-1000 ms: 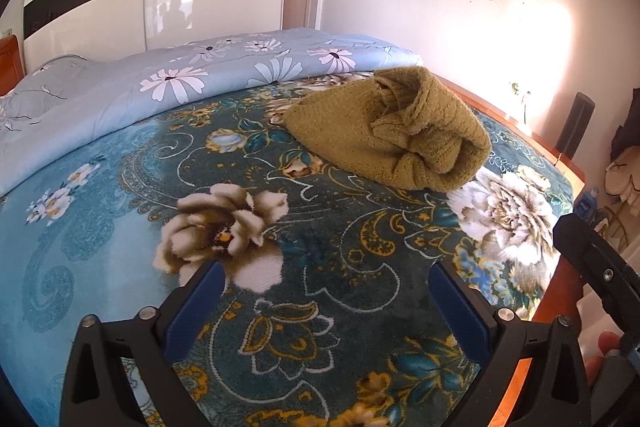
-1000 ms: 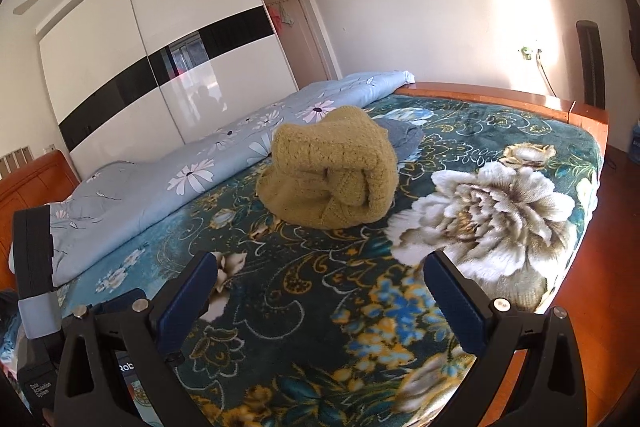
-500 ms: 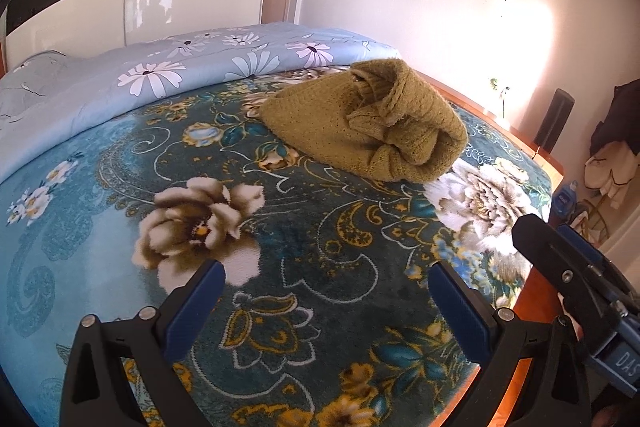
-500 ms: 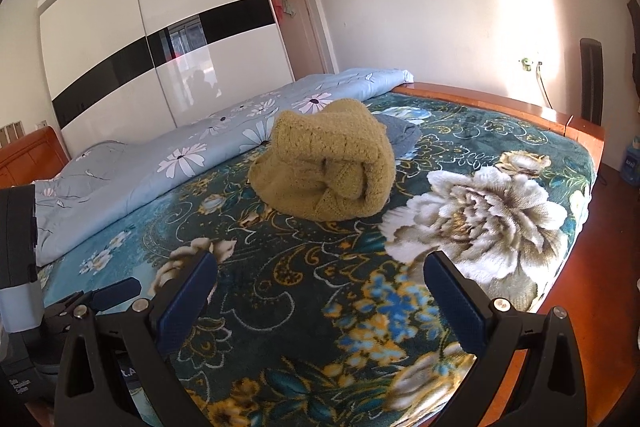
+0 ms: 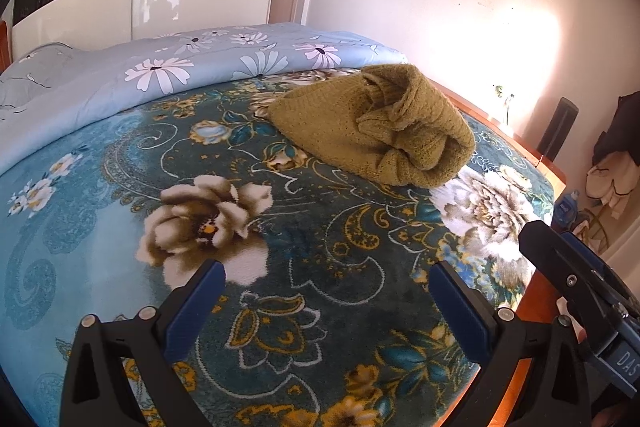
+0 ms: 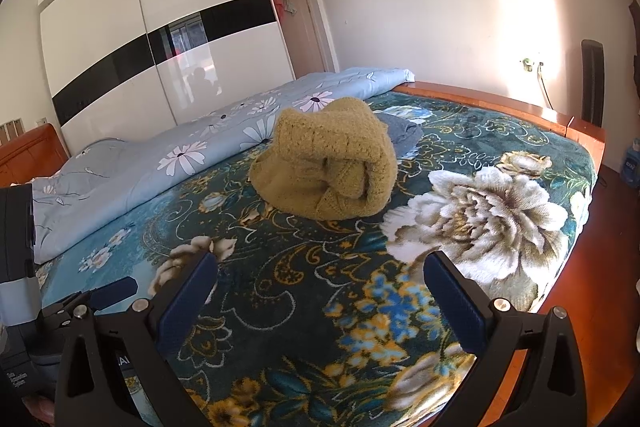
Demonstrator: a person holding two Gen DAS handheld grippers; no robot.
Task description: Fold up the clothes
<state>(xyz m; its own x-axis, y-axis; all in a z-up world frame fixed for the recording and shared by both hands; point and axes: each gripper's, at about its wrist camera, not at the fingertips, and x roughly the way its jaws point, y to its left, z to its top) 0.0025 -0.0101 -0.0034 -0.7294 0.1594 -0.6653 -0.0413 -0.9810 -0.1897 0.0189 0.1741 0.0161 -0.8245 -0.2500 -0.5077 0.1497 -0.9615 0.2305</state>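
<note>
An olive knitted sweater (image 5: 372, 131) lies bundled and roughly folded on the floral blanket (image 5: 312, 251) of the bed, far ahead of both grippers. The right wrist view shows the same sweater (image 6: 332, 163) with a grey folded garment (image 6: 402, 133) just behind it. My left gripper (image 5: 326, 285) hangs open over the near part of the blanket, holding nothing. My right gripper (image 6: 320, 277) is open too, empty, and well short of the sweater. At the right edge of the left wrist view the other gripper's body (image 5: 580, 299) shows.
A light blue daisy quilt (image 5: 192, 67) lies along the far side of the bed. The wooden bed frame (image 6: 500, 103) runs by the wall. A white and black wardrobe (image 6: 160, 39) stands behind. Clothes (image 5: 608, 171) and a bottle (image 5: 566, 205) sit beyond the bed's right edge.
Both grippers stayed open and empty. Both views shifted slightly, the right one rising a little; the sweater has not moved on the bed.
</note>
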